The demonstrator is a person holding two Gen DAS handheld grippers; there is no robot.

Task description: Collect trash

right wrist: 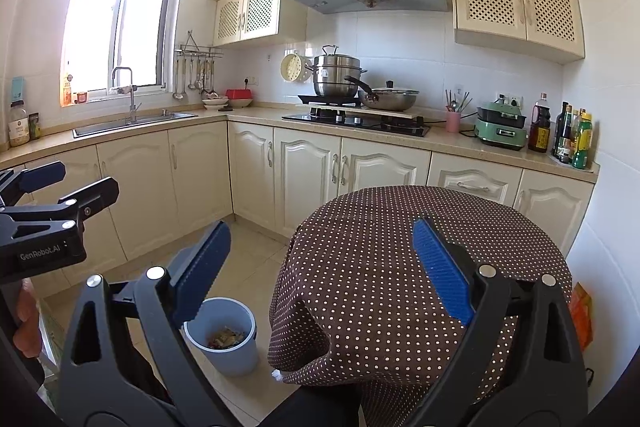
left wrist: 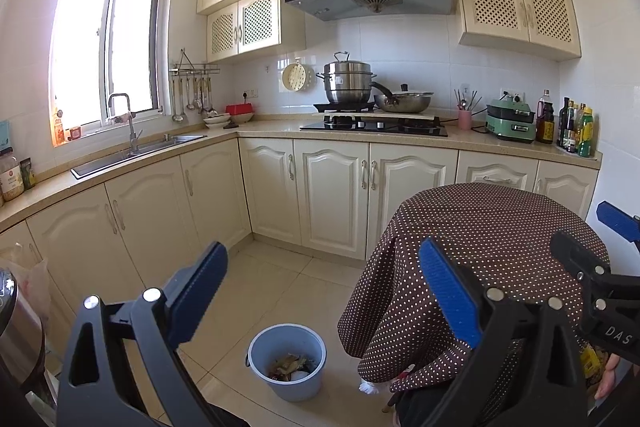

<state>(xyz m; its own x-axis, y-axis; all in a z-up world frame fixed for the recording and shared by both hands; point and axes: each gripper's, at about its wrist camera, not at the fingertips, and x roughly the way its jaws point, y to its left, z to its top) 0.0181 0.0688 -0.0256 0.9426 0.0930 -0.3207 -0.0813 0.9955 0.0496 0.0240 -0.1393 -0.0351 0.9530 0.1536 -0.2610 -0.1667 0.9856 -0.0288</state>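
Trash [left wrist: 291, 367] fills blue bin [left wrist: 260, 355] on floor [left wrist: 264, 287].

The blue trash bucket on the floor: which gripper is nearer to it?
Left, though only slightly. The left gripper hangs open almost directly above the blue trash bucket; the right gripper, also open, hangs further right, over the polka-dot table.

Kitchen: cream cabinets [left wrist: 332, 195] in an L, white tiled walls [left wrist: 412, 55], beige floor tiles [left wrist: 280, 279]. Bright daylight through window [left wrist: 108, 39] above sink [left wrist: 140, 151]. Dotted-cloth round table [right wrist: 420, 239].
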